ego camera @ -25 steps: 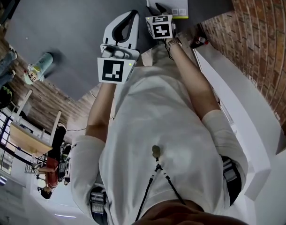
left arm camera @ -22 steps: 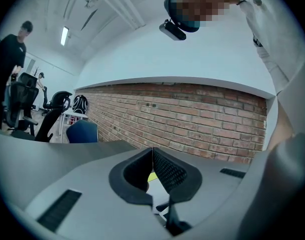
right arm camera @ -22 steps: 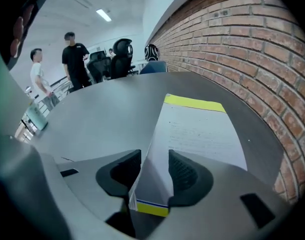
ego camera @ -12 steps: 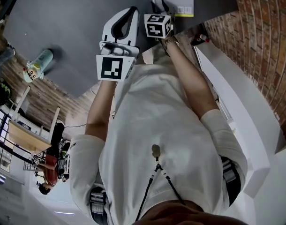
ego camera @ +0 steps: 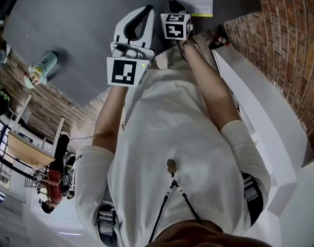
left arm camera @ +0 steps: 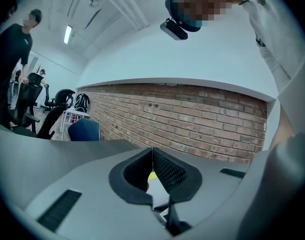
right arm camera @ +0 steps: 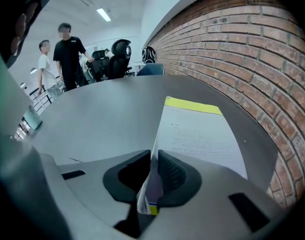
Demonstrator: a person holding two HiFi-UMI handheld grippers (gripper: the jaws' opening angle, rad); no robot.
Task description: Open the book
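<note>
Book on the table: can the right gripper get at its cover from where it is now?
Likely yes: on the right gripper the jaws are closing with the lifted cover edge of the book between them; nothing blocks it.

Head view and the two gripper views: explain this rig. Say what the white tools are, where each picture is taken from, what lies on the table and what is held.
No robot: a person holds a two-jaw gripper in each hand; the cubes with black squares are part of them. The head view comes from a camera on the person's head, looking down. Each gripper view comes from a camera on that tool, looking along its jaws. On the dark grey table lie a white book with a yellow strip and, far left, a bottle. The left gripper has its jaws together, nothing between them. The right gripper is closing its jaws on the book's top sheet, which stands lifted between them.
</note>
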